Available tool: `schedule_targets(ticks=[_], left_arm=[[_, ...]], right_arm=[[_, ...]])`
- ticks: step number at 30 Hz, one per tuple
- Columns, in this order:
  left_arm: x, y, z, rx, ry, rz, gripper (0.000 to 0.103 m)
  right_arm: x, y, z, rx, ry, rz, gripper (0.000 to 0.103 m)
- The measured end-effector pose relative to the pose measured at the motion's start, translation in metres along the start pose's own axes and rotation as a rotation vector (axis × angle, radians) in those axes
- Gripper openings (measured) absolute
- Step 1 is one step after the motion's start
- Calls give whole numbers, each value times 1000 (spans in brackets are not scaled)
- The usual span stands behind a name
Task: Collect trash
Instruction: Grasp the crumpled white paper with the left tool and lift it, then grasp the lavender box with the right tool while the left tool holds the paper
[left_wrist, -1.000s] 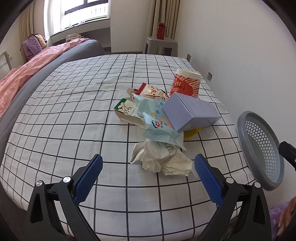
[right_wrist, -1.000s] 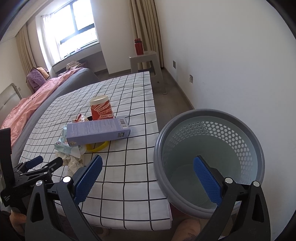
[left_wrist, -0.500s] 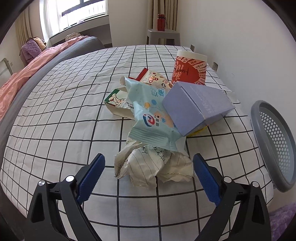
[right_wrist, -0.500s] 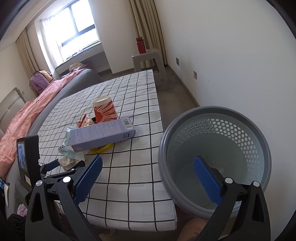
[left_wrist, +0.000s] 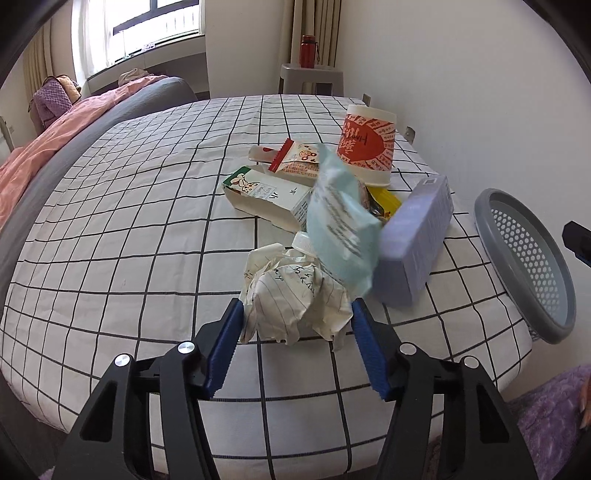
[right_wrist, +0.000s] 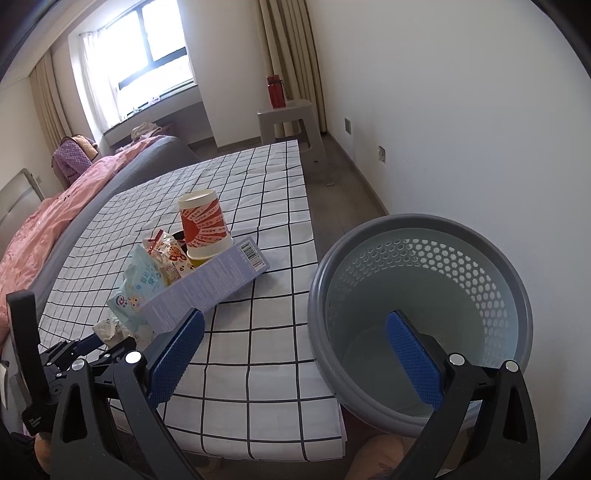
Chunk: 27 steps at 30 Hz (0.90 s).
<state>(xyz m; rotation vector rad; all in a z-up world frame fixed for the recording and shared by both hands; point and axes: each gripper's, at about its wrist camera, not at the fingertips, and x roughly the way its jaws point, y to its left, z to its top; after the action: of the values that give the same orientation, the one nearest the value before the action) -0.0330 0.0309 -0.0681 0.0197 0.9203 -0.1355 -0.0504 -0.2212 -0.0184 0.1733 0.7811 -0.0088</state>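
Checked white cloth covers the counter (left_wrist: 147, 206), with a pink-and-grey bed beyond it and a bright window at the back of the room. Largest of the working things is the grey perforated bin (right_wrist: 421, 310), which sits at the counter's near corner and looks empty; the right tongs (right_wrist: 295, 350) hang over its rim, jaws wide and holding nothing, one pad inside the bin and one outside.

On the cloth the trash lies in one heap: a lilac carton (left_wrist: 417, 236) on its side, a red-and-white paper cup (left_wrist: 369, 144) upright behind it, a milk box (left_wrist: 269, 195), a pale blue snack wrapper (left_wrist: 340, 221) standing up blurred, and nearest of all a crumpled ball of lined paper (left_wrist: 295, 295).

That paper ball is the step in hand. The left tongs (left_wrist: 295, 321) have just been closing, and their blue pads sit either side of the ball, touching its edges — I judge the squeeze not yet firm.

To do it well: close until the crumple gives and stops, since loose paper springs back. Keep the pads low on the ball, clear of the cloth so no fold of it is pinched. Lift straight up first — the wrapper leans on the paper and may drag along — then carry across to the bin.
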Motion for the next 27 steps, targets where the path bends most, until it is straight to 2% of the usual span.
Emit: schedule_targets(ticks=[11, 16, 22, 27], left_arm=[[-34, 6, -12, 8, -78, -45, 58], [-42, 15, -9, -8, -106, -23, 58], [-48, 26, 13, -16, -114, -8, 58], [-55, 27, 41, 1, -143, -7, 58]], right_arm=[[5, 13, -4, -54, 2, -48, 97], [8, 19, -6, -70, 7, -50, 97], [26, 29, -6, -12, 74, 16, 97], [47, 57, -10, -43, 126, 48, 97]])
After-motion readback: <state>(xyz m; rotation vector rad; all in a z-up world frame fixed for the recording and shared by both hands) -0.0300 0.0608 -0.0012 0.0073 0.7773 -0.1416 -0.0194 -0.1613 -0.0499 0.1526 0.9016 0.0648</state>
